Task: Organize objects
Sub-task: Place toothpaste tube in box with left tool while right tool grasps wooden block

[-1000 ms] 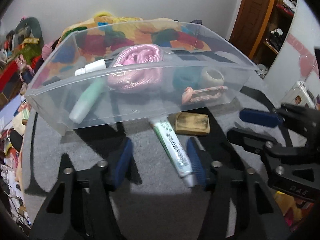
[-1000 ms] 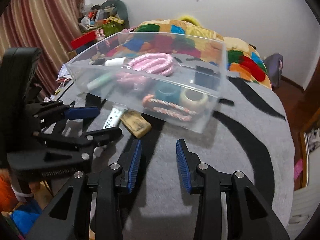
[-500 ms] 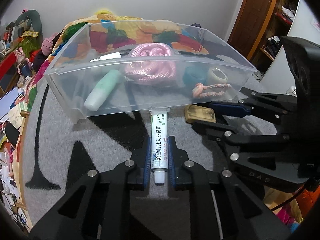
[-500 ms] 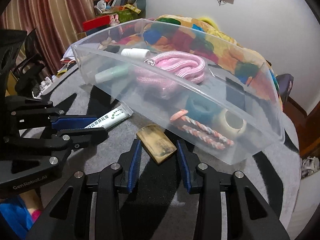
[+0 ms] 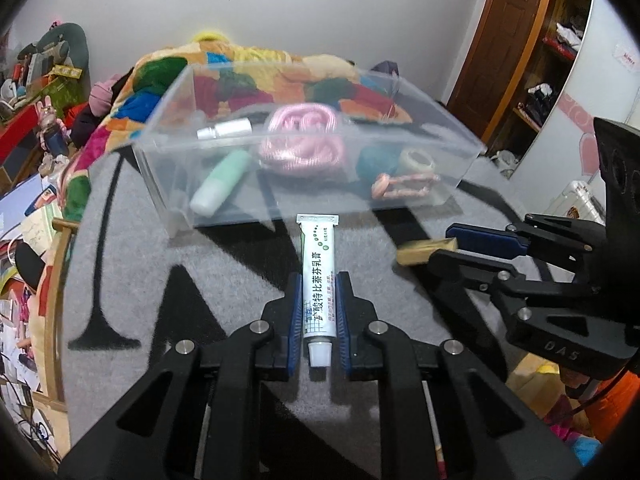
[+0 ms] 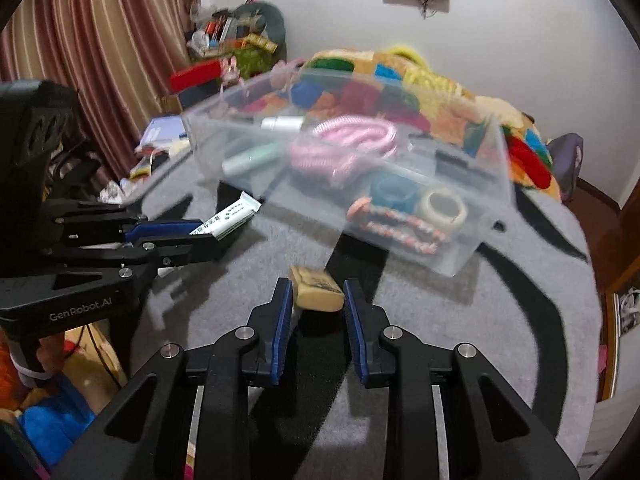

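Note:
My left gripper (image 5: 318, 280) is shut on a white ointment tube (image 5: 318, 276) with green print, held above the grey rug; it also shows in the right wrist view (image 6: 226, 218). My right gripper (image 6: 316, 288) is shut on a tan wooden block (image 6: 316, 290), lifted off the rug; the block shows in the left wrist view (image 5: 426, 250) too. A clear plastic bin (image 5: 168, 184) stands ahead, holding a pink rope (image 5: 302, 140), a mint bottle (image 5: 220, 188), a white bottle, a teal roll, a tape roll and a braided cord.
The grey rug with black stripes (image 6: 500, 320) covers the round table. A colourful quilt (image 5: 256, 68) lies behind the bin. Clutter and papers sit at the left edge (image 5: 24, 208). A wooden door (image 5: 504, 36) and shelves stand at the right.
My left gripper closed on the tube and lifted it back from the bin. My right gripper moved over the wooden block, closed on it and raised it.

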`<state>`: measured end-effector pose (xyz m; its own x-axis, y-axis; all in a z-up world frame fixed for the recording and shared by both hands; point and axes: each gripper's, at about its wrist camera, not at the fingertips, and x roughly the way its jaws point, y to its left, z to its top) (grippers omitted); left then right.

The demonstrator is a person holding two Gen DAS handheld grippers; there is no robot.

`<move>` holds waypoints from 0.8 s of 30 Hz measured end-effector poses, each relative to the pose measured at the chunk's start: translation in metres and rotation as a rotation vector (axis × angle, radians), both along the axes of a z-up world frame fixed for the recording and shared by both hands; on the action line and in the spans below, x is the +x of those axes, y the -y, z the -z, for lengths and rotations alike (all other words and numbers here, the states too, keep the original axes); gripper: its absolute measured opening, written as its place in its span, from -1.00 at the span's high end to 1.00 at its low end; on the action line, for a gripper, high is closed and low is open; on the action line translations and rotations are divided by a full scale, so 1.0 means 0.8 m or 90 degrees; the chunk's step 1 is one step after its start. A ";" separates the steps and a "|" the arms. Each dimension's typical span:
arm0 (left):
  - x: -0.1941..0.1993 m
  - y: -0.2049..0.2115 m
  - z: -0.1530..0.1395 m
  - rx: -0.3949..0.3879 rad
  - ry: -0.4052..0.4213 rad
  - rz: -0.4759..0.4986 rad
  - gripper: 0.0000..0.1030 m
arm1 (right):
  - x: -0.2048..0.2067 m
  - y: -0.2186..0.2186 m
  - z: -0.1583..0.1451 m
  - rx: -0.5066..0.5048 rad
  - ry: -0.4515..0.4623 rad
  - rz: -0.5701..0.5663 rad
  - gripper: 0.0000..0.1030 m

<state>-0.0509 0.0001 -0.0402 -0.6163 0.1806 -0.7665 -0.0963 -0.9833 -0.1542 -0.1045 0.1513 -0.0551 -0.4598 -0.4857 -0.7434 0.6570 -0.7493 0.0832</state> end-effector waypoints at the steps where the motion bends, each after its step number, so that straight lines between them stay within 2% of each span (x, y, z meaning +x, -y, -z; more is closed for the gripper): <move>1: 0.001 0.000 -0.007 0.000 -0.010 -0.001 0.70 | 0.002 -0.004 -0.008 -0.007 -0.008 0.005 0.54; 9: -0.002 0.003 -0.060 0.000 -0.083 0.004 0.70 | 0.003 -0.013 -0.066 -0.067 -0.079 0.038 0.55; 13: -0.021 0.006 -0.080 -0.001 -0.106 0.003 0.70 | -0.009 -0.010 -0.085 -0.088 -0.101 0.058 0.55; 18: -0.054 0.013 -0.085 0.011 -0.107 0.004 0.70 | -0.028 -0.006 -0.089 -0.093 -0.105 0.075 0.55; 24: -0.094 0.018 -0.074 0.018 -0.078 0.003 0.70 | -0.057 0.013 -0.075 -0.079 -0.090 0.085 0.54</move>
<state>-0.1261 -0.0143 0.0190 -0.7038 0.2051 -0.6801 -0.1214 -0.9781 -0.1694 -0.1498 0.1409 0.0049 -0.6217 -0.4975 -0.6049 0.5643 -0.8201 0.0944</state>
